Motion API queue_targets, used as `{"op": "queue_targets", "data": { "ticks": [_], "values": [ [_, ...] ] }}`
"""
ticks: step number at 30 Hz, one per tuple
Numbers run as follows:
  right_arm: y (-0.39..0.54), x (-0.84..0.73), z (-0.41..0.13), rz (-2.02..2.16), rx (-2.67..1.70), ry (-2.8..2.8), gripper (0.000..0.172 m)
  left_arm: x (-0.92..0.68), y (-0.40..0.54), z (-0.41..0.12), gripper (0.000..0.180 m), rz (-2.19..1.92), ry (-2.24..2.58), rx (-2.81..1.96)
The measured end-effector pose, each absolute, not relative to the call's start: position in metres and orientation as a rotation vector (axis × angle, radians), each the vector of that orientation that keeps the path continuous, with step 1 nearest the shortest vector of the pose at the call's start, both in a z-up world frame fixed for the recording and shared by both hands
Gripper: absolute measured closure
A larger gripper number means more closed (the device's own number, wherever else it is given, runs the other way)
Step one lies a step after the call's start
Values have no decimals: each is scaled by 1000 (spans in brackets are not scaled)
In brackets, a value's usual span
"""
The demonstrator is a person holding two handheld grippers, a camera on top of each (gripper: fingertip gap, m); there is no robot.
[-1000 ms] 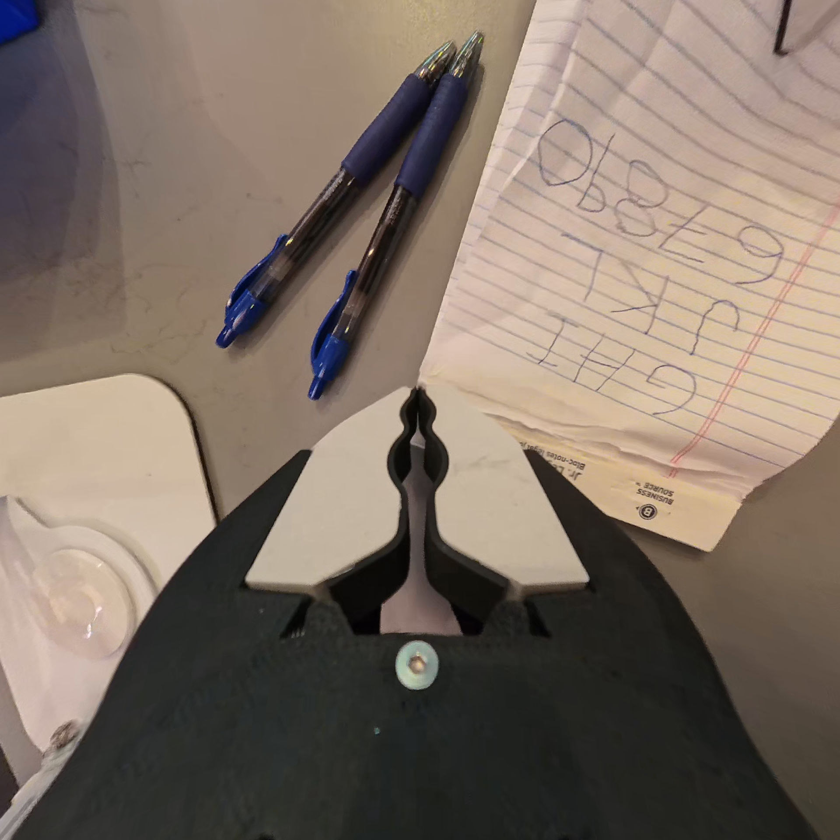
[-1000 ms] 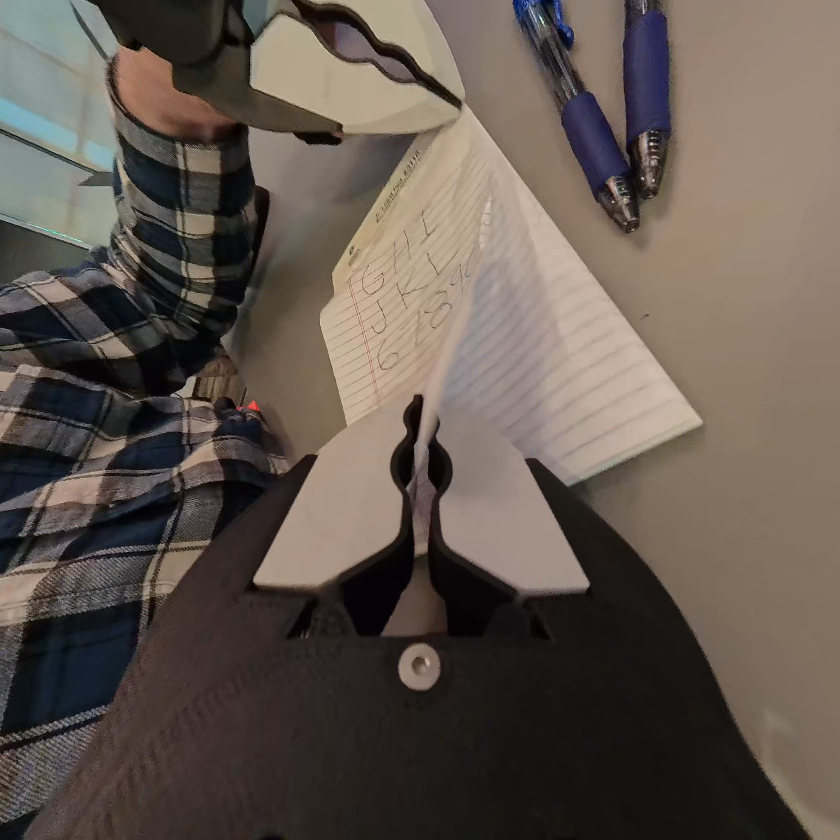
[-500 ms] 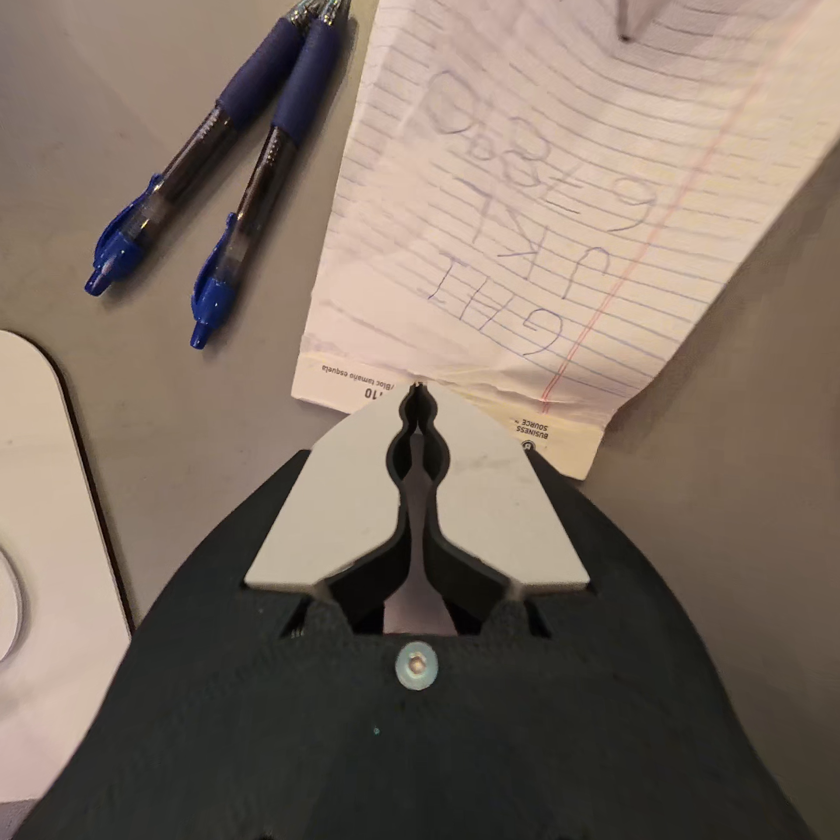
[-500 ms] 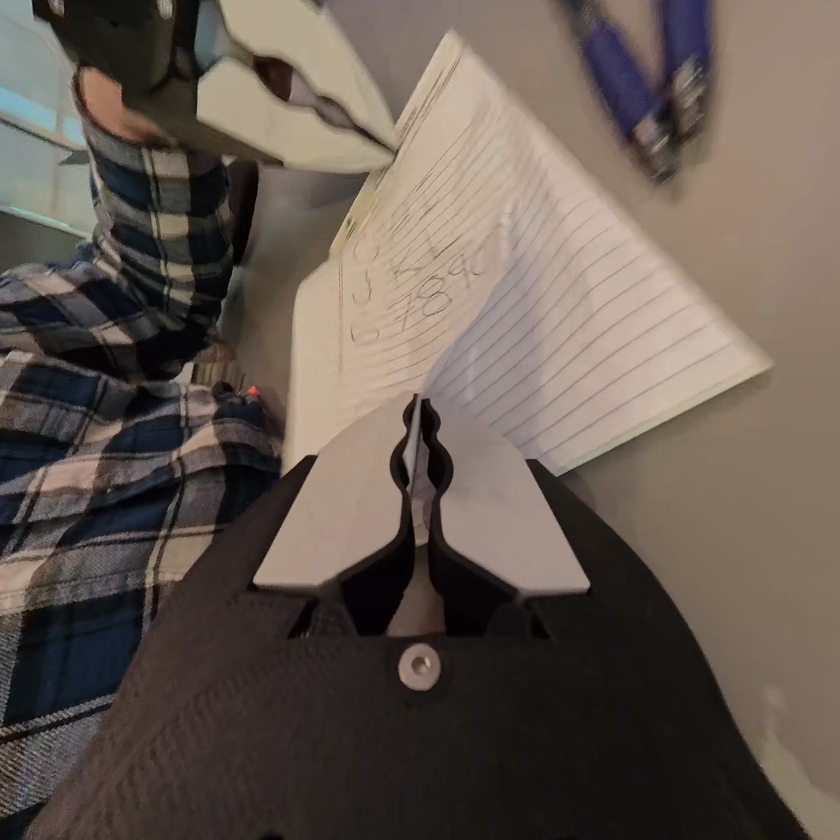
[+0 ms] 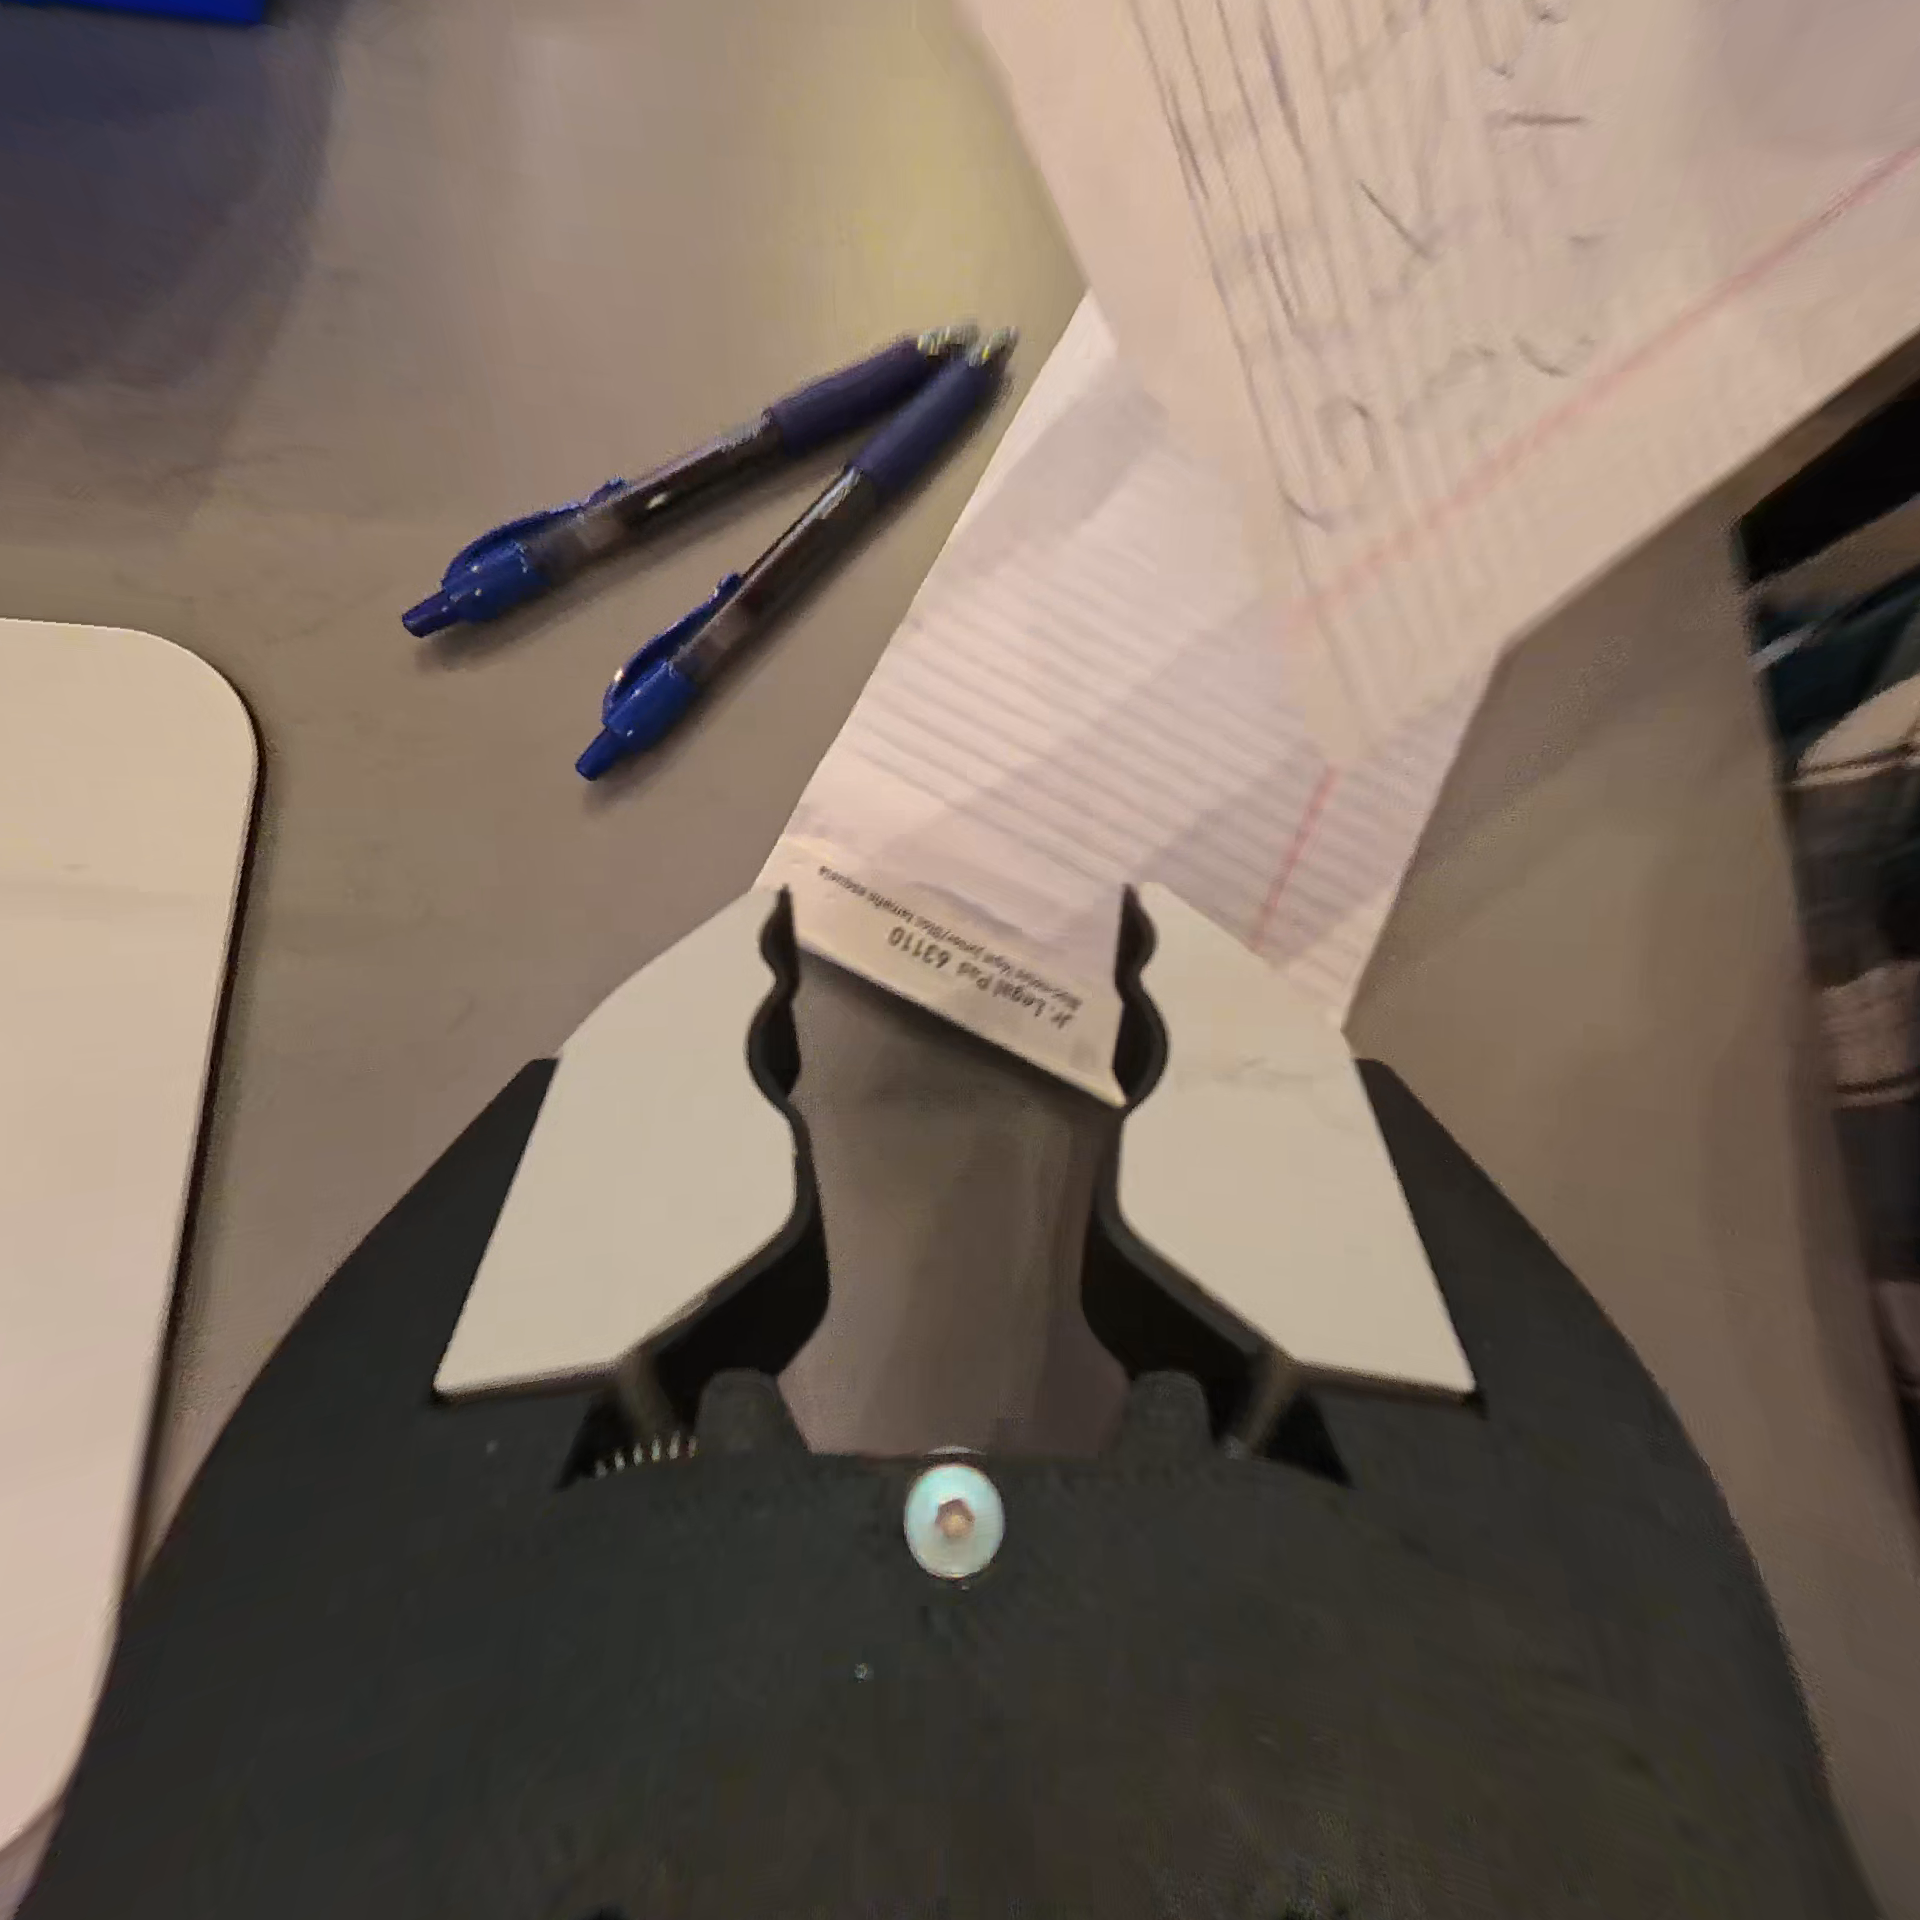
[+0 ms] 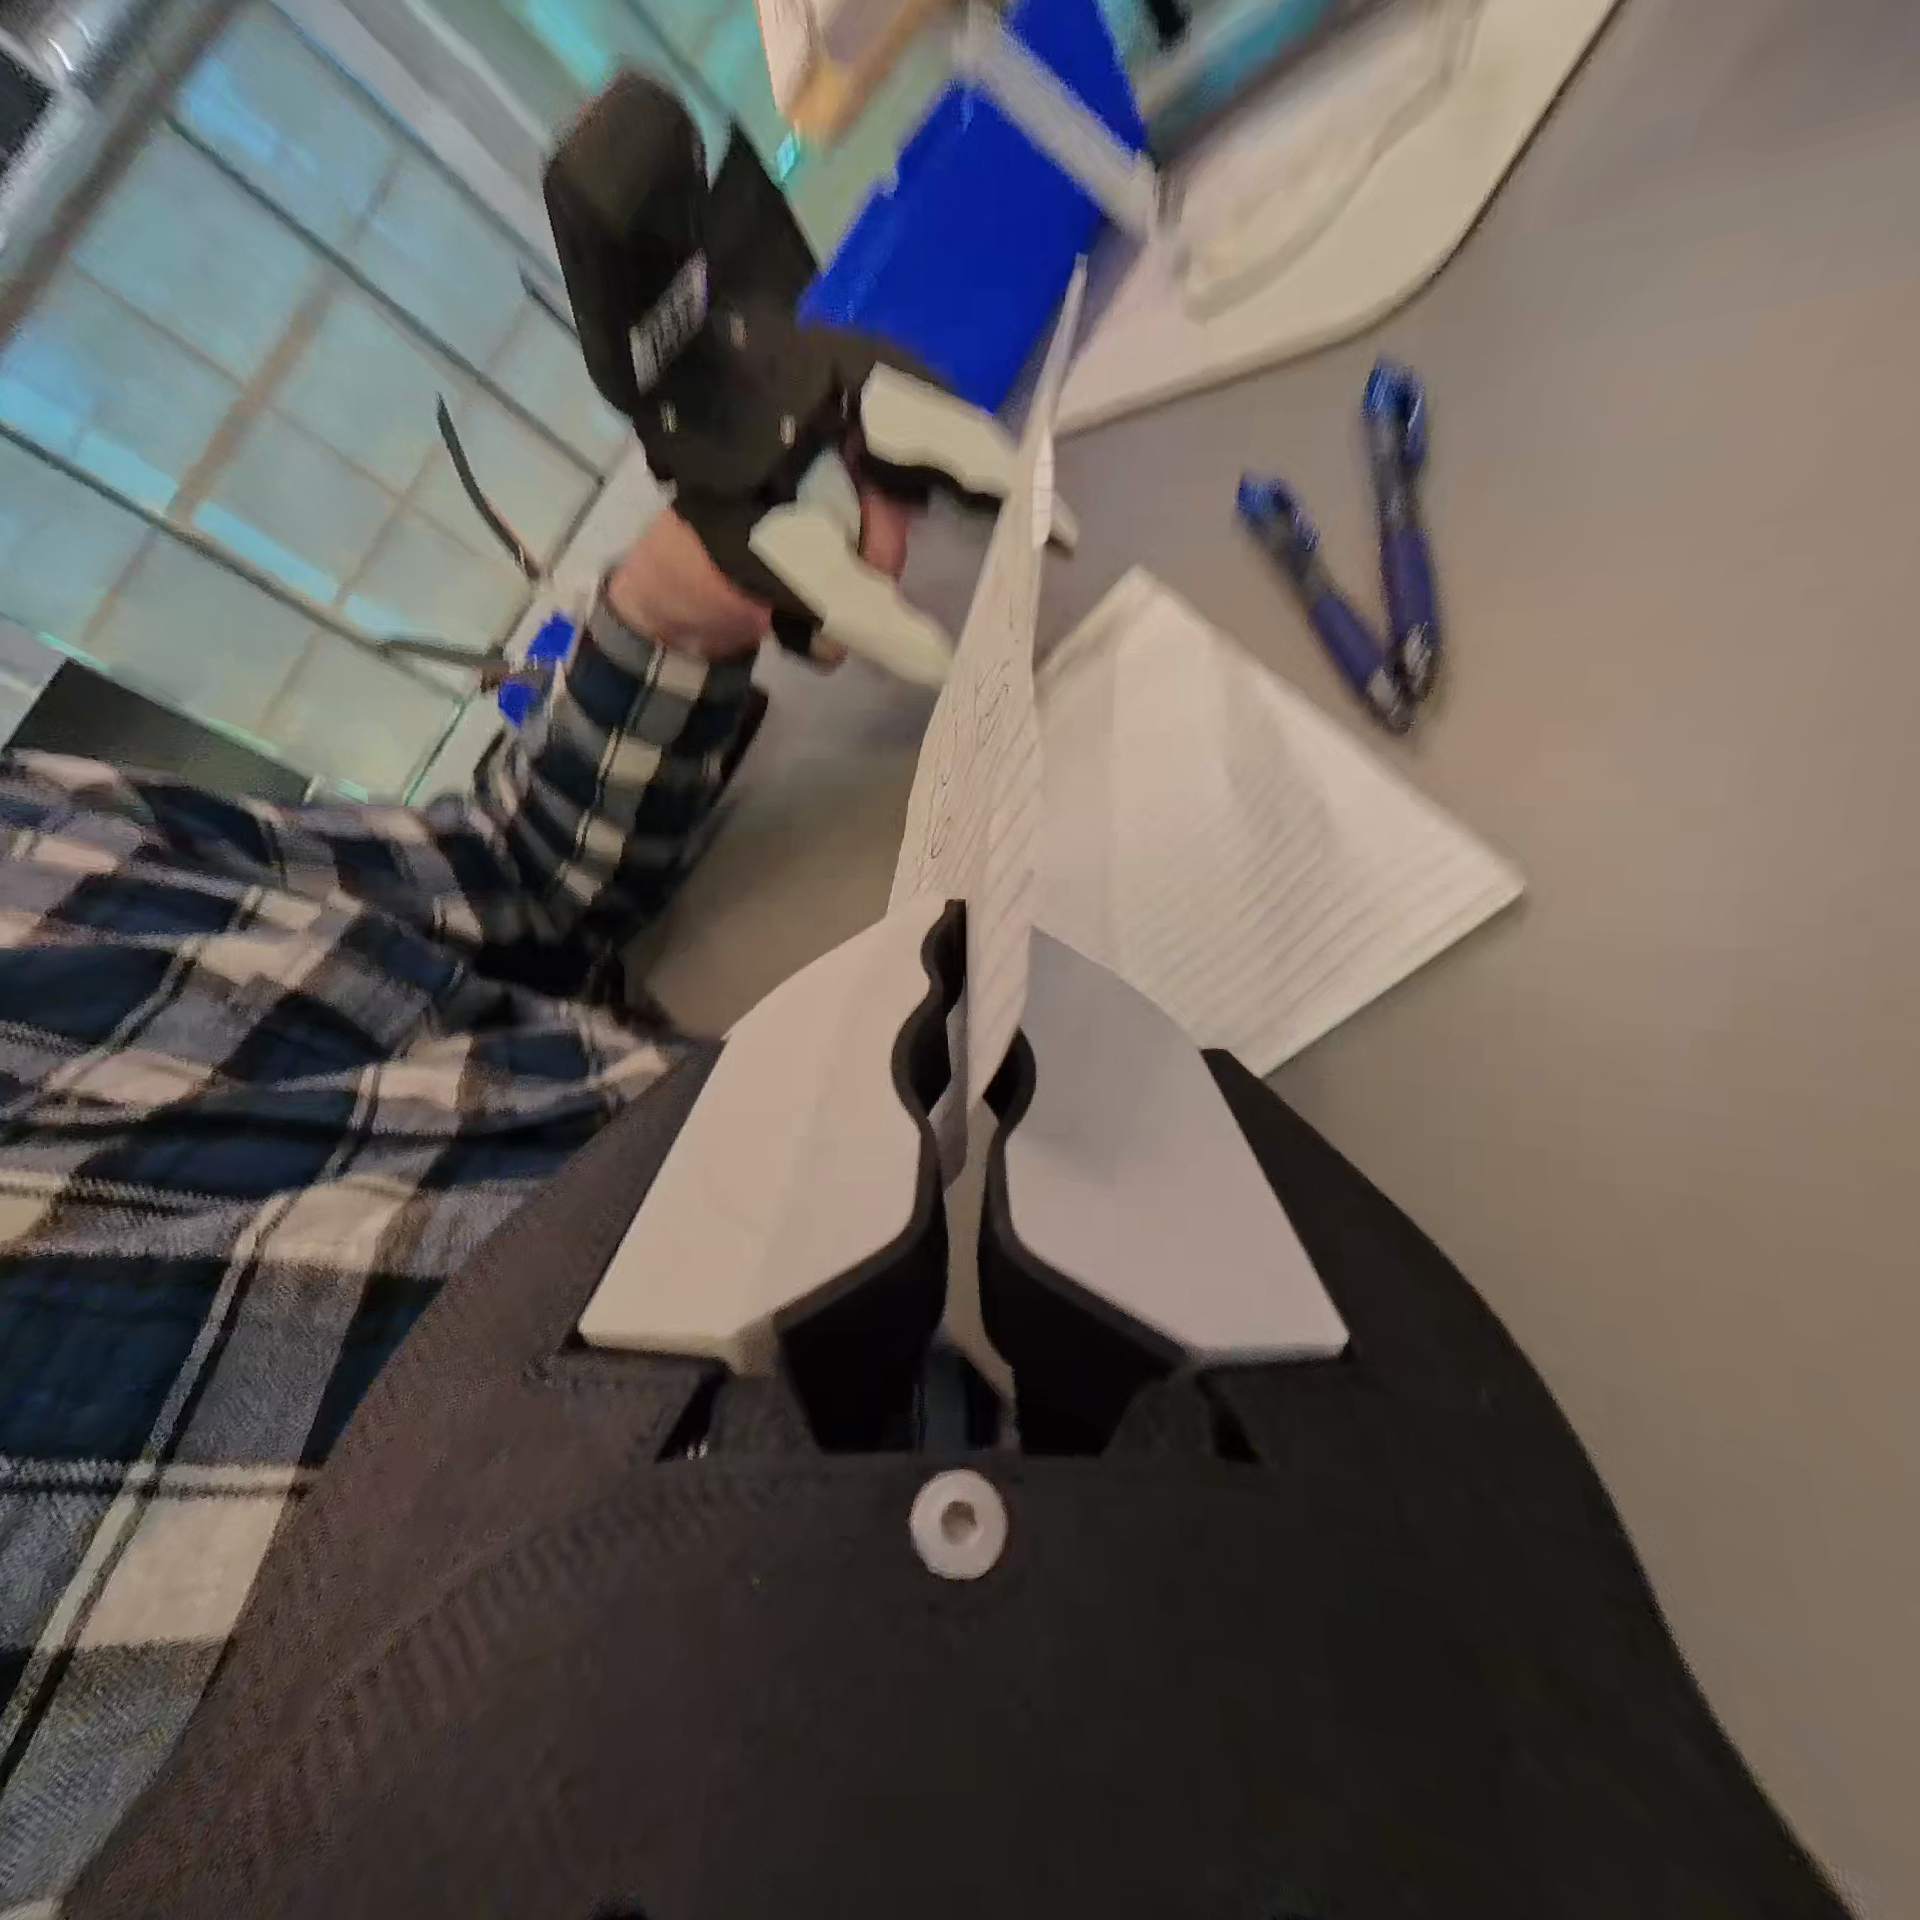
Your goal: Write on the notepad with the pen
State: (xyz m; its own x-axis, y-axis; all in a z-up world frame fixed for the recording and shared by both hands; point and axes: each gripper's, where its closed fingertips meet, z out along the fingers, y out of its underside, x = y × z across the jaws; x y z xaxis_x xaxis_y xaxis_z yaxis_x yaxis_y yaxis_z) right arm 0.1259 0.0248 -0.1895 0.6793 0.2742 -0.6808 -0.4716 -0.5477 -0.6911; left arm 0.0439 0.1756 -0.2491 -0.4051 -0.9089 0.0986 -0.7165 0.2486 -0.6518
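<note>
Grey counter (image 5: 416, 260), glass wall (image 6: 208, 364) behind — notepad (image 5: 935, 966) between the left gripper (image 5: 951, 914)'s spread jaws; right gripper (image 6: 987, 935) pinching a lifted sheet (image 6: 987, 748); pens (image 5: 727, 499) well apart.

Print on notepad (image 5: 966, 966) header strip

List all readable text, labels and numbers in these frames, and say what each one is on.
I don't transcribe writing, so this gives locations only.
Printed line, legible: on the notepad's top binding strip.
Blue handwriting, motion-blurred: on the lifted sheet.
Barrel print, too blurred to read: on the two blue pens.
White label, too blurred to read: on the black body of the left gripper.
</note>
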Motion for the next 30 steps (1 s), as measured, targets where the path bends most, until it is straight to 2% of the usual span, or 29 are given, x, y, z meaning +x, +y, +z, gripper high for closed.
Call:
{"op": "queue_targets", "data": {
  "ticks": [1, 4, 8, 11, 13, 15, 17, 18, 22, 30],
  "values": [
    [29, 133, -184, 941, -1890, 160, 171, 43, 172, -244, 116, -988, 2193, -1528],
    [43, 146, -170, 866, -1795, 138, 171, 46, 150, -225, 111, -1327, 2064, -1588],
    [60, 145, -160, 852, -1705, 94, 171, 62, 124, -208, 113, -1690, 1895, -1617],
    [70, 137, -164, 860, -1702, 74, 171, 74, 111, -184, 137, -1968, 1742, -1555],
    [75, 132, -167, 862, -1693, 72, 171, 78, 111, -179, 164, -1996, 1718, -1514],
    [78, 126, -173, 893, -1715, 57, 171, 80, 113, -176, 180, -2035, 1705, -1505],
    [78, 126, -178, 913, -1725, 62, 167, 77, 113, -178, 180, -2019, 1762, -1492],
    [79, 129, -179, 909, -1739, 61, 154, 77, 115, -180, 180, -1990, 1786, -1488],
    [80, 146, -168, 848, -1777, -33, 133, 69, 114, -184, 180, -1949, 1926, -1457],
    [102, 127, -152, 927, -1894, -362, 128, 62, 104, -187, 180, -1928, 2152, -1392]
  ]
}}
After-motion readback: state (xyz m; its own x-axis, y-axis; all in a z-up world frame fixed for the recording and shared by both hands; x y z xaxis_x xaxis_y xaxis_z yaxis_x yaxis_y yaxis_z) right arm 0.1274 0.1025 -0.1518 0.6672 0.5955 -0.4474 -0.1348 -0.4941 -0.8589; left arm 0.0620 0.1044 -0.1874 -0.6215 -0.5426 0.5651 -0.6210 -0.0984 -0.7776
